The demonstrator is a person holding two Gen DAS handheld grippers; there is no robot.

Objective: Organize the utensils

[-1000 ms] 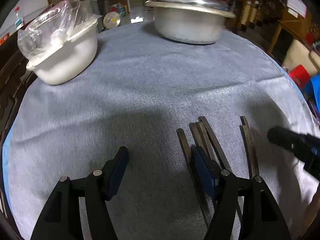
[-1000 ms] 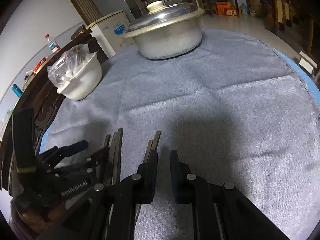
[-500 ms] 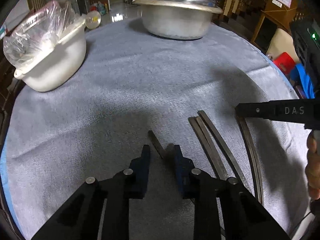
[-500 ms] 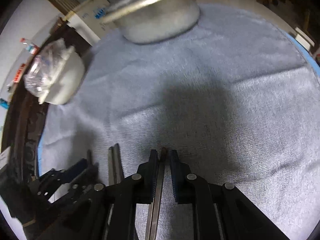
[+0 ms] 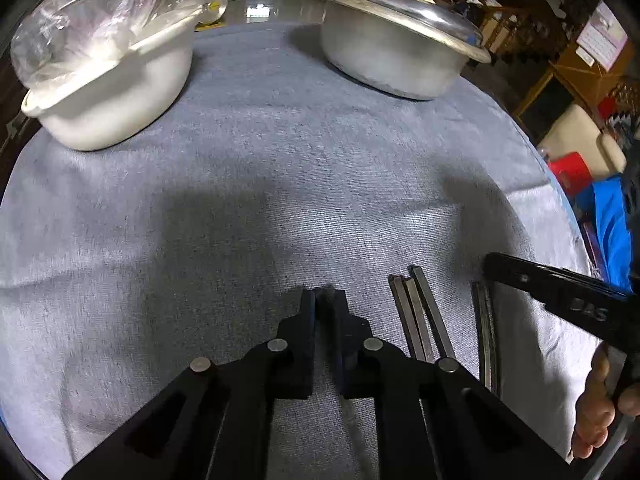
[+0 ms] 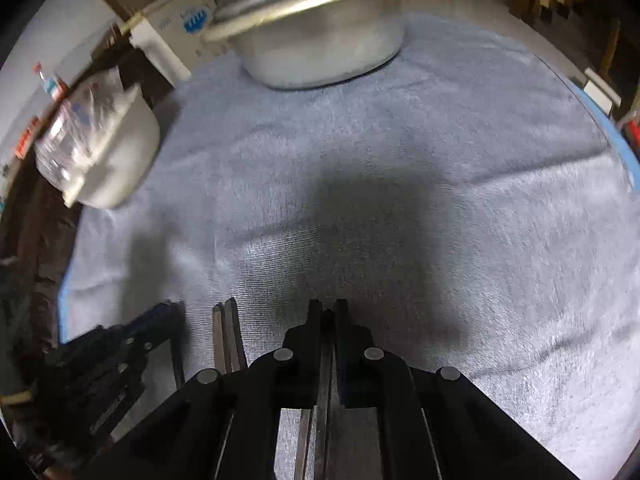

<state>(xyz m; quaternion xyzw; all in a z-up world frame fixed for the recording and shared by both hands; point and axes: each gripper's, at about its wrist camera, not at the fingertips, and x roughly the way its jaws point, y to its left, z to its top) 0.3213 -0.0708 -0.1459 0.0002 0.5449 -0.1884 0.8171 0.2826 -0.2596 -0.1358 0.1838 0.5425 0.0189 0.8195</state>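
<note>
Dark metal chopsticks lie on the grey cloth. In the left wrist view my left gripper (image 5: 323, 298) is shut on a single chopstick whose tip (image 5: 325, 292) just shows between the jaws. Three loose chopsticks (image 5: 418, 320) lie side by side to its right. A pair of chopsticks (image 5: 485, 336) lies further right under the right gripper's black finger (image 5: 560, 288). In the right wrist view my right gripper (image 6: 327, 314) is shut on that pair of chopsticks (image 6: 322, 412). Two loose chopsticks (image 6: 228, 336) lie to its left, beside the left gripper (image 6: 132, 344).
A lidded metal pot (image 5: 394, 46) stands at the back of the round table, and a white bowl with a plastic bag (image 5: 106, 68) at the back left. The cloth's edge (image 5: 560, 200) curves round on the right. A hand (image 5: 600, 400) holds the right gripper.
My left gripper has closed on one chopstick, which was lying apart from the others. My right gripper stays shut on its pair and has shifted slightly. Both views have tilted.
</note>
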